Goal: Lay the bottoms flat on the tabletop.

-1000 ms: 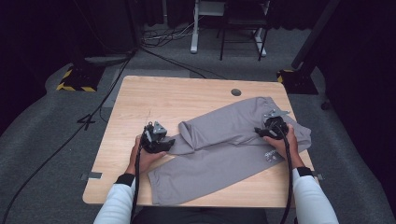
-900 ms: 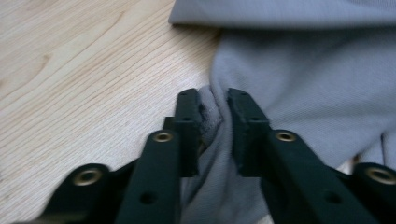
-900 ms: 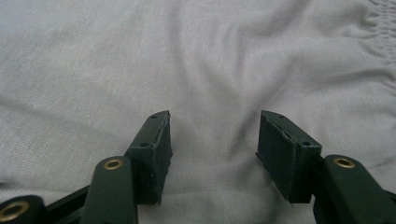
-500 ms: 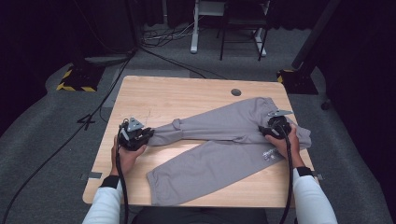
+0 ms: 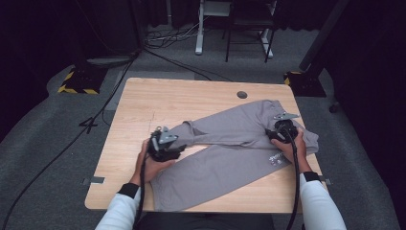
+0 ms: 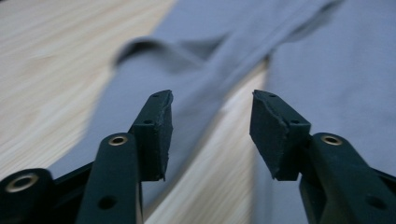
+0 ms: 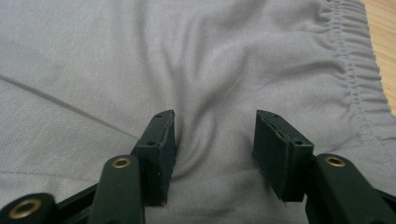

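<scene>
Grey trousers [image 5: 225, 148] are spread on the table [image 5: 158, 98] — left gripper [image 6: 212, 116] just released, nothing gripped; right gripper [image 7: 215, 140] is held unclenched on the waist.

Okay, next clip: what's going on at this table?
A person is laying out a pair of grey trousers on a wooden table, a claw in each hand. The left claw has just been opening; nothing sits between its jaws, and it points at the cuff of the upper trouser leg. The right claw rests near the elastic waistband, jaws apart with the cloth bunching between them, not visibly pinched.
</scene>
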`<state>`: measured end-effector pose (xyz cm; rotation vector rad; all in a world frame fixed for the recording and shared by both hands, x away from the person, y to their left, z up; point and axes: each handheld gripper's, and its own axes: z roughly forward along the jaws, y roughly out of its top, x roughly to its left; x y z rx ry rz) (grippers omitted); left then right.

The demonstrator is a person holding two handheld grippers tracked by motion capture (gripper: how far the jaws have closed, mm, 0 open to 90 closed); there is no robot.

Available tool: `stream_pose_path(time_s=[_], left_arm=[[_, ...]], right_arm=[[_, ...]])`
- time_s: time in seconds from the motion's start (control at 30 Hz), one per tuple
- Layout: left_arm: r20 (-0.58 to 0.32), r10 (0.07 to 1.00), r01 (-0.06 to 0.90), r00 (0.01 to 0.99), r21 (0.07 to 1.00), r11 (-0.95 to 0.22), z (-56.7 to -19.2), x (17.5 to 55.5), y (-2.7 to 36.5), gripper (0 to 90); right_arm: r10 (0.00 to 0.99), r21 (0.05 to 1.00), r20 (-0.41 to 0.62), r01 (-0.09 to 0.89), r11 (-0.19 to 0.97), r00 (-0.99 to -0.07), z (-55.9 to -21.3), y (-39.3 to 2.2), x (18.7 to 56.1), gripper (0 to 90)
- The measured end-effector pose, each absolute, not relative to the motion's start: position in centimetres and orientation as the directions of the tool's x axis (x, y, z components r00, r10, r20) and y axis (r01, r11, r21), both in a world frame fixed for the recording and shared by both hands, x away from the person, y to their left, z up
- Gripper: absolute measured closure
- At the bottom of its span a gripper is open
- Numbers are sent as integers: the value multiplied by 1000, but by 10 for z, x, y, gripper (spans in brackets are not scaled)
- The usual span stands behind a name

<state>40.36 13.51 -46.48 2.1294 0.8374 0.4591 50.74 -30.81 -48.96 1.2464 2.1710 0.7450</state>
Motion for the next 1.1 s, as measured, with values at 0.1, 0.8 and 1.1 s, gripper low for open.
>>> stream_pose_path(time_s=[0.1,0.8,1.1], left_arm=[[31,720,452,693,760,-467,-475,417,110,342],[42,876,518,481,792,-323,-448,444,176,866],[10,957,570,290,802,-181,-436,447,248,797]], right_arm=[[882,686,-168,591,426,-440,-490,-308,507,500],[878,669,-207,592,449,-432,-489,-309,504,509],[892,671,-217,603,432,-398,-489,-318,507,509]])
